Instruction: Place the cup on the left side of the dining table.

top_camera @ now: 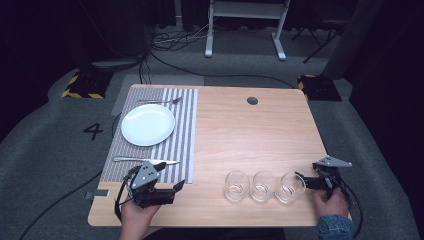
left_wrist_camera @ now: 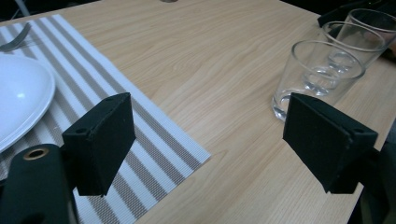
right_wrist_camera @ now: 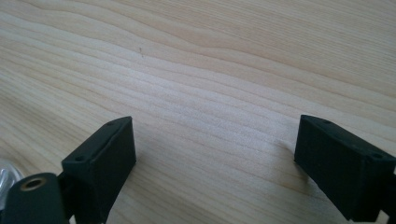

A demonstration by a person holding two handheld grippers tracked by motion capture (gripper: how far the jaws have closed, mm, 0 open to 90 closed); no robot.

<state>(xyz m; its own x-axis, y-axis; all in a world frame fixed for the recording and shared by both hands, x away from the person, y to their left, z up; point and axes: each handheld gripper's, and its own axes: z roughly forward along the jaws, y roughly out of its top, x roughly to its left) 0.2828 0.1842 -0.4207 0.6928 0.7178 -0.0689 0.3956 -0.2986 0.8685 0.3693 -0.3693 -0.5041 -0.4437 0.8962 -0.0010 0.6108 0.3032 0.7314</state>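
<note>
Jaws apart on both grippers, nothing between them. Left gripper point(top_camera: 176, 189) sits at the near left of the wooden table point(top_camera: 250, 130), over the near right corner of the striped placemat point(top_camera: 181, 125), held by the left hand point(top_camera: 134, 216). Its own view looks across bare wood at the glasses, nearest glass point(left_wrist_camera: 317, 77) ahead-right. Right gripper point(top_camera: 301, 181) is at the near right edge, held by the right hand point(top_camera: 331, 204), jaws just beside the rightmost glass point(top_camera: 290, 187); can't tell if touching. Right gripper view: bare wood grain between wide-open jaws, a sliver of glass at the lower left edge. Three clear glasses in a row along the near edge: left point(top_camera: 236, 185), middle point(top_camera: 263, 186), right one as above, close together. White plate point(top_camera: 148, 124) on the placemat, fork point(top_camera: 161, 101) beyond it, knife point(top_camera: 145, 160) on its near side.
</note>
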